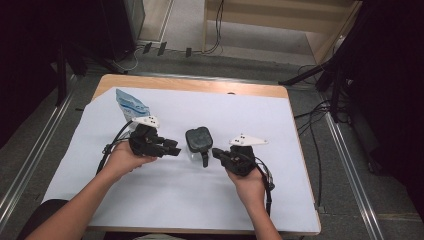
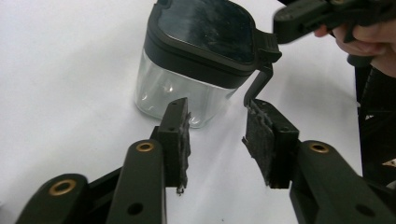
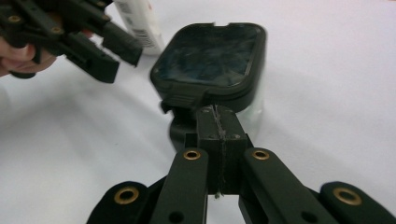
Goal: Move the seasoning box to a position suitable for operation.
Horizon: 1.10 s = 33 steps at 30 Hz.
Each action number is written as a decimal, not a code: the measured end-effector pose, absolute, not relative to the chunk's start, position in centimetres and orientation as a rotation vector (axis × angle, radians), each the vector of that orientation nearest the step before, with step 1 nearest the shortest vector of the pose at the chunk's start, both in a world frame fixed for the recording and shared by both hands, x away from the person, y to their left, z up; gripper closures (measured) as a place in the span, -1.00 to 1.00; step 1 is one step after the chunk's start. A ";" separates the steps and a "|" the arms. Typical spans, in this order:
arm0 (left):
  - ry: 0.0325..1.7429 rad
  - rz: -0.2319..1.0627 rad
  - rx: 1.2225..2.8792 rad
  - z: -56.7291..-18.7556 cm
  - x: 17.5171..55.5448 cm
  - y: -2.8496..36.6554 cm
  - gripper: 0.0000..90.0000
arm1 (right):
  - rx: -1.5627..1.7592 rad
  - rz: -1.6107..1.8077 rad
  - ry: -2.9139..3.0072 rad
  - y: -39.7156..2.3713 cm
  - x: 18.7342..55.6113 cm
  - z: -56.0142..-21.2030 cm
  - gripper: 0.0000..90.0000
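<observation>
Container [image 1: 198,139] stands mid-bench [image 1: 210,210]. Your left gripper [image 2: 219,135] has jaws half open, empty, just short of its clear wall. Right gripper [image 3: 218,122] jaws are shut at the lid latch [image 2: 259,81], apparently pressing it. Steady the body before lifting.

Both forearms come in from the near edge and angle toward each other. The left hand [image 1: 122,157] holds the left gripper [image 1: 172,148] level, pointing to the right; its jaws stand partly apart with nothing between the pads [image 2: 180,135]. The right hand [image 1: 247,182] holds the right gripper [image 1: 216,151] pointing to the left, its jaws pressed flat together. Each gripper carries a grey three-cornered plate on top, and a cable trails back from each along the wrist.
</observation>
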<state>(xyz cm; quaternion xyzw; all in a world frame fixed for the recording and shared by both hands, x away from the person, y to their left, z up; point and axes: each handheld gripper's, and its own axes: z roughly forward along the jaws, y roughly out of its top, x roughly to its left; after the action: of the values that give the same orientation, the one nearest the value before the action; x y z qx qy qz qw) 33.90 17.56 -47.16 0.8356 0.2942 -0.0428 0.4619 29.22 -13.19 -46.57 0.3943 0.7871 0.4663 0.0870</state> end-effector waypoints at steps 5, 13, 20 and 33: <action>0.721 -0.083 2.047 -47.2 34.1 17.8 0.09 | 1.153 1.403 2.365 -12.5 28.0 -46.7 1.00; 0.748 -0.090 2.034 -47.4 34.4 18.1 0.01 | 1.109 1.394 2.411 -11.0 27.7 -47.4 1.00; 0.761 -0.098 2.034 -47.5 34.5 18.2 0.00 | 1.080 1.386 2.451 -9.9 27.8 -47.9 1.00; 0.776 -0.098 2.036 -47.4 34.5 18.4 -0.03 | 1.080 1.342 2.505 -8.8 28.8 -49.2 1.00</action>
<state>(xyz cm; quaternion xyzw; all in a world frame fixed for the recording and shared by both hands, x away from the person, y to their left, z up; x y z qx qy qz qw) 34.54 18.43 -47.43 0.8278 0.3155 -0.0400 0.4622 28.84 -8.85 -49.17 0.3547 0.8228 0.4410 0.0508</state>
